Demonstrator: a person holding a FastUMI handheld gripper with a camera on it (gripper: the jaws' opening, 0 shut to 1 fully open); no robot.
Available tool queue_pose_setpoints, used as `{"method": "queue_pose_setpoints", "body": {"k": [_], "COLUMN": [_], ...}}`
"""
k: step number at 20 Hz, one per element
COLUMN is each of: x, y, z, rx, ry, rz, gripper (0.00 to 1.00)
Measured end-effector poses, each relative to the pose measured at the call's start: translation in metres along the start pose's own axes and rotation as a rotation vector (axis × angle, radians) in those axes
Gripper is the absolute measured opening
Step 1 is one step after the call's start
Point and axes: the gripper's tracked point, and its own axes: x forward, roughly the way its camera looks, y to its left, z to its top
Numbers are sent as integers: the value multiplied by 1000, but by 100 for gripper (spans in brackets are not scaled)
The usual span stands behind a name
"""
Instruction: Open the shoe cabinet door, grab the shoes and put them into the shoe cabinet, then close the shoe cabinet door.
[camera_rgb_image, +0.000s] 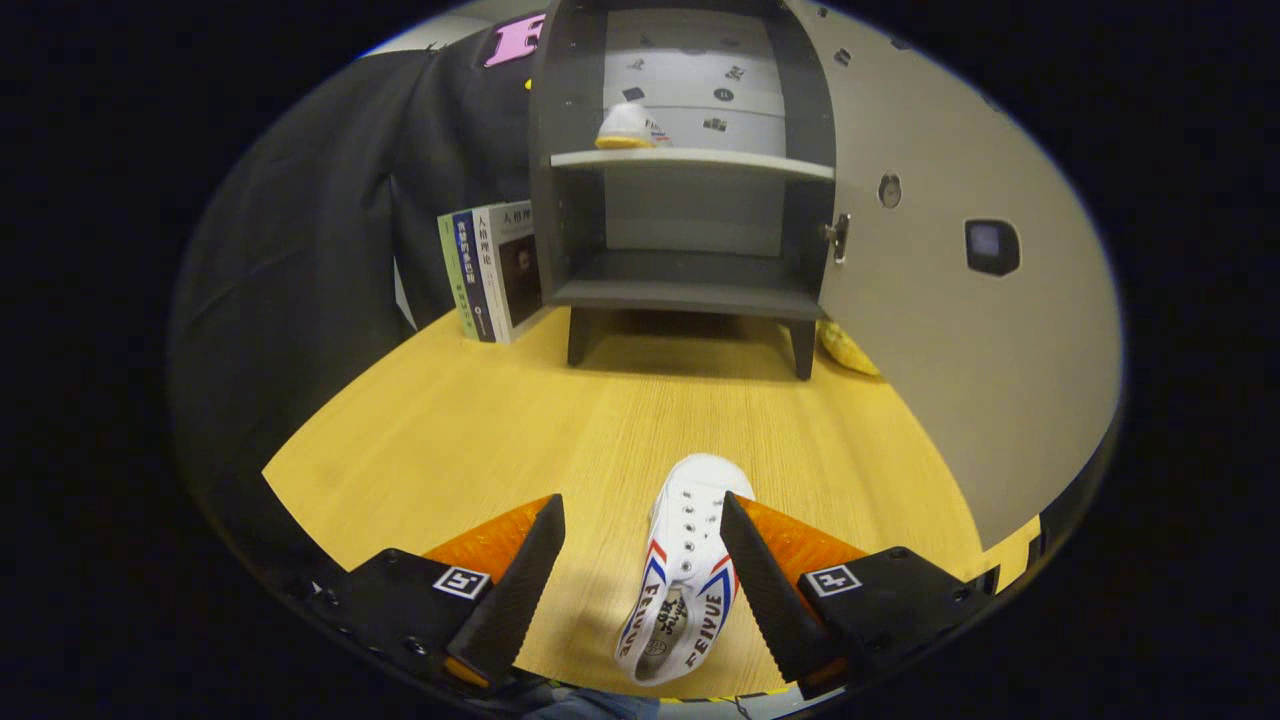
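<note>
Counter (450, 430): shoe cabinet (690, 180) stands ahead of you, door (960, 330) swung open rightward, one shoe (625, 127) on its upper shelf; books (492, 270) lean beside its left wall. Your jaws (640, 520) gape wide, gripping nothing. White sneaker (685, 570) lies between them, nearer the right finger, toe toward the cabinet.

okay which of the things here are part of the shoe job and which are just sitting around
Part of the job: white shoe between the open gripper fingers; shoe cabinet; its open door; second shoe on the upper shelf.
Just lying about: books beside the cabinet; yellow object behind the door.
</note>
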Motion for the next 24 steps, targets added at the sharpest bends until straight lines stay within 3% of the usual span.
{"method": "queue_pose_setpoints", "body": {"k": [3,8,11,16,17,18,21,24], "x": [14,34,41,42,43,40,45,42], "y": [2,1,-2,-11,-12,-12,-5,-4], "z": [-31,-54,-54,-56,-59,-55,-60,-55], "rx": [-6,-32,-55,-162,-192,-204,-146,-65], "ry": [101,189,213,231,243,233,210,176], "rz": [-10,-33,-88,-168,-166,-159,-82,-29], "gripper": [98,87,81,39,30,30,3,2]}}
